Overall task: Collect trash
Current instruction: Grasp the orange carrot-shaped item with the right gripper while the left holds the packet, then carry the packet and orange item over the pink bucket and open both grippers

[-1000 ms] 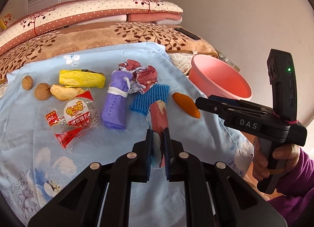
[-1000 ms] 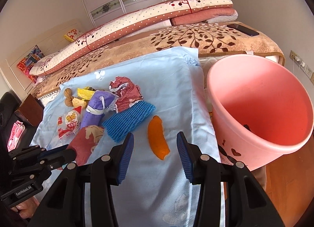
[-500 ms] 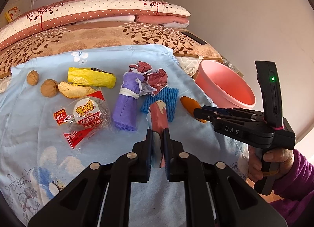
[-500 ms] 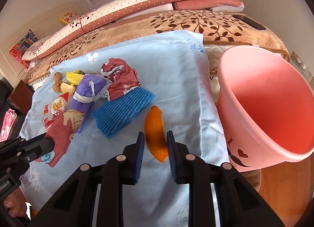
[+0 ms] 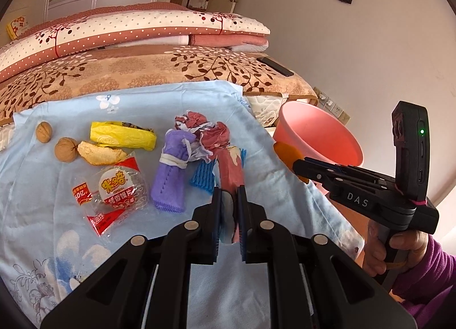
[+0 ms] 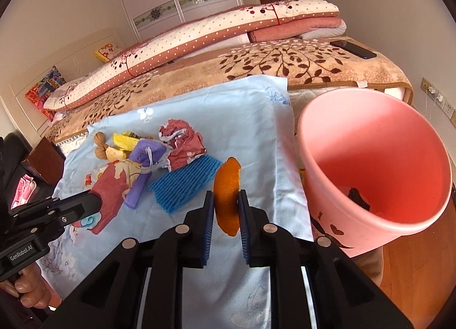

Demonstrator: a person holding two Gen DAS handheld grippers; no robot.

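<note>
Pinching a red printed wrapper (image 5: 231,169) between its blue pads, the left gripper (image 5: 228,206) is clamped on the near end of that piece, which stretches away from the fingers toward the crumpled red paper (image 5: 199,126) and partly covers the blue foam net (image 5: 203,175). The right gripper (image 6: 225,209) is closed on an orange peel (image 6: 226,186); the peel stands upright between the pads, its top poking above the fingertips and its lower end hanging below them. It is raised off the light blue cloth (image 6: 250,135), just beside the pink bucket (image 6: 370,141), whose open mouth faces the right wrist camera and holds something dark inside. On the cloth to the left lie a purple rolled cloth (image 5: 171,172), a yellow packet (image 5: 122,135), a clear snack bag (image 5: 114,189), a pale peel (image 5: 99,152) and two walnuts (image 5: 66,149)
</note>
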